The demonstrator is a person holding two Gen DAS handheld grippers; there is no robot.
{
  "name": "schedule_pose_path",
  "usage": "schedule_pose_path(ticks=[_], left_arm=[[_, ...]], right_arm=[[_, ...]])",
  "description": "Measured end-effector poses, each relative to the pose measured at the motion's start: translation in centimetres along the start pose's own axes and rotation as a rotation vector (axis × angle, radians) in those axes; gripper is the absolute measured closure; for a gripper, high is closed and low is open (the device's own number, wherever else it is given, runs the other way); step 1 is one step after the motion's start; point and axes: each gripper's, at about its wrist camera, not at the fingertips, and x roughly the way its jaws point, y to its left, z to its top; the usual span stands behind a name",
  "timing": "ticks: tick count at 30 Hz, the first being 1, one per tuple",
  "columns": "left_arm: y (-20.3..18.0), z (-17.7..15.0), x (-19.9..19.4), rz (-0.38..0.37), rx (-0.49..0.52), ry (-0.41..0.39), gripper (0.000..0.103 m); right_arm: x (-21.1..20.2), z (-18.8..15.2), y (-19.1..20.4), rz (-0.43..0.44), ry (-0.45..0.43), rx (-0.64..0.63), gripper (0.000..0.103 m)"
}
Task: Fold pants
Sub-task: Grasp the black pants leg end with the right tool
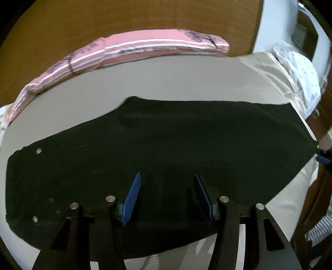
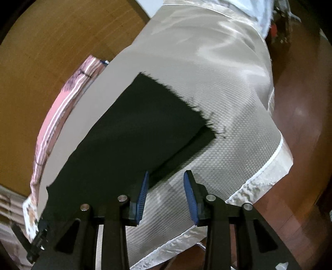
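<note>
The dark pants (image 1: 157, 149) lie flat on the bed (image 1: 166, 83) for folding; left gripper (image 1: 168, 195) jaws gape empty above them, right gripper (image 2: 166, 195) jaws stand narrower, empty, beside the frayed hem (image 2: 182, 103).

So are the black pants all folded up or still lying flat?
Lying flat: the black pants stretch long across the beige bed cover, frayed hem showing.

You have a beige bedspread (image 1: 176, 83) with a woven texture and a shiny satin border covering the bed. Along its far edge lies a pink striped pillow (image 1: 128, 49), against a wooden headboard (image 1: 124, 16). At the right you see white dotted fabric (image 1: 298, 66), and reddish-brown wooden flooring (image 2: 300, 135) beside the bed.
</note>
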Motion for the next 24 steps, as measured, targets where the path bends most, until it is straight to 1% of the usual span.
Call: schedule_pose_path(ticks=[3,5,10,17,18,19,20,22,23,24], left_arm=[[-1.5,0.5,0.2,-0.024,0.037,0.009,0.049],[-2.6,0.6,0.2,-0.041,0.064,0.012,0.049],[-5.7,0.7,0.8,-0.107,0.139,0.032,0.049],[-9.4,0.7,1.3,-0.207,0.214,0.054,0.049],[-9.9,0.6,1.3,-0.215,0.231,0.055,0.049],[-10.3,0.5,1.5,-0.218,0.241,0.06,0.049],[-10.6,0.3,1.8,-0.225,0.25,0.07,0.049],[-10.9,0.0,2.4,-0.232,0.254,0.091,0.049],[-11.0,-0.1,2.7,-0.233,0.252,0.105,0.049],[-11.1,-0.3,2.9,-0.23,0.253,0.102,0.049]], right_arm=[[0.3,0.4,-1.1,0.02,-0.014,0.044,0.069],[0.4,0.9,-1.8,0.047,-0.039,0.078,0.069],[0.9,2.2,-3.0,0.083,-0.066,0.125,0.07],[1.5,3.0,-3.3,0.09,-0.102,0.145,0.071],[1.6,3.0,-3.4,0.091,-0.106,0.148,0.072],[1.6,3.1,-3.4,0.087,-0.109,0.148,0.076],[1.7,3.1,-3.4,0.074,-0.107,0.147,0.084],[1.7,3.2,-3.5,0.075,-0.099,0.148,0.09],[1.6,3.2,-3.6,0.081,-0.096,0.158,0.092],[1.4,3.2,-3.6,0.086,-0.095,0.162,0.092]])
